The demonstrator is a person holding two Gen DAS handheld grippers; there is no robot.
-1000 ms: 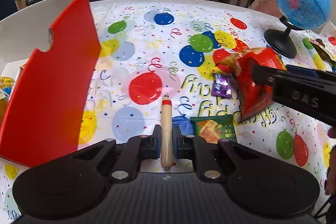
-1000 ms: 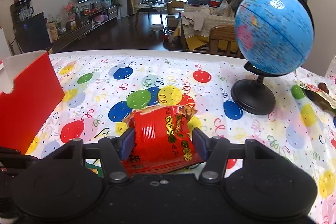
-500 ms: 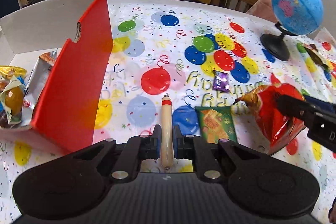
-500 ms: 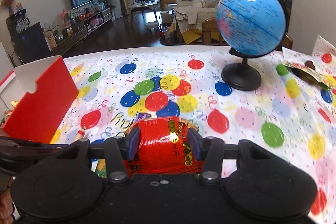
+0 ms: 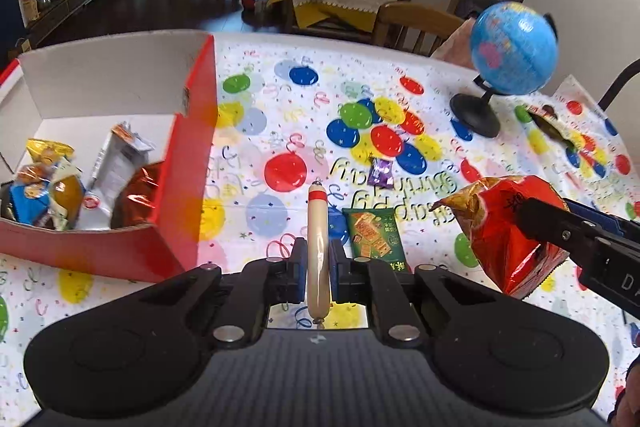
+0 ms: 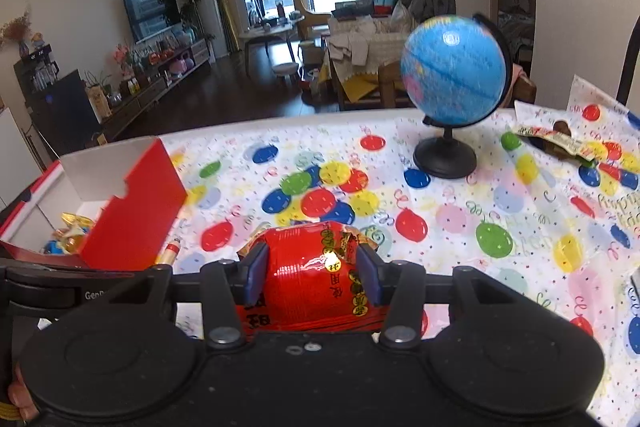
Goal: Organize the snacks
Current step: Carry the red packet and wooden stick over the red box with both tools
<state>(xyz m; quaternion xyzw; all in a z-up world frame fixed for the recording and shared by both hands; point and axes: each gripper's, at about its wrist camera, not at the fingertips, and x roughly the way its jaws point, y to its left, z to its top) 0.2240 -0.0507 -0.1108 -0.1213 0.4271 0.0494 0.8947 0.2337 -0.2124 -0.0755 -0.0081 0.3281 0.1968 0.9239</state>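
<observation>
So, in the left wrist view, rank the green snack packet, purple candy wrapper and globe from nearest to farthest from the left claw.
1. Green snack packet, just right of the left claw.
2. Purple candy wrapper, farther up the table.
3. Globe, far right.

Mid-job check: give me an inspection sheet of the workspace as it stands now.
Surface: table under a balloon-print cloth.
Job's things: red box holds several snacks; green packet and purple packet lie on the cloth.
Clutter: globe; opened wrapper at the far right.
Grippers: left gripper shut on sausage stick; right gripper shut on red bag.
Cables: nothing seen.
Surroundings: living room, chair behind the table.
</observation>
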